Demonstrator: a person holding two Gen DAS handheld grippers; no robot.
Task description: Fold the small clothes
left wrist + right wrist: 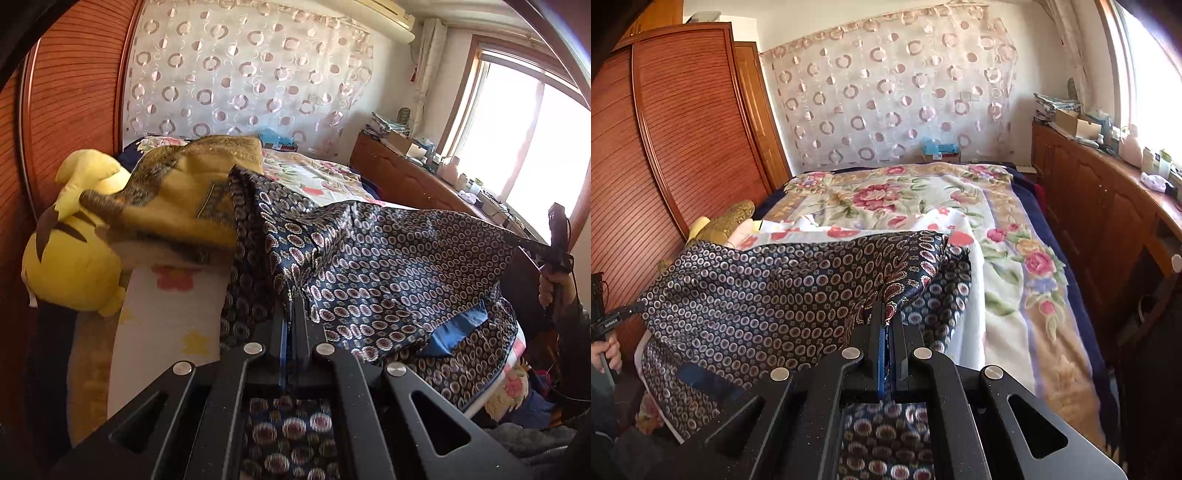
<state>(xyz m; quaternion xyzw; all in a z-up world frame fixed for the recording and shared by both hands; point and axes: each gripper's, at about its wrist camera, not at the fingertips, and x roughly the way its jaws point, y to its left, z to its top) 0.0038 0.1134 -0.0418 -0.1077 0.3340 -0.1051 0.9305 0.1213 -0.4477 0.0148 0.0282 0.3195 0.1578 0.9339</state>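
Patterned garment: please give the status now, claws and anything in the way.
Left claw and right claw both shut on the patterned garment. Garment lifted, stretched between them above the bed. Yellow plush toy at the left, clear of it.

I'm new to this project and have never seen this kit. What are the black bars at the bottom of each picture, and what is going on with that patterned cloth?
No robot here: a person holds a two-finger gripper in each hand, each with a camera looking along its fingers. One picture is from the left gripper, the other from the right gripper. Both are shut on the dark patterned garment, lifting it stretched between them over the floral bed cover. Beside it lie a yellow plush toy and a gold cushion.
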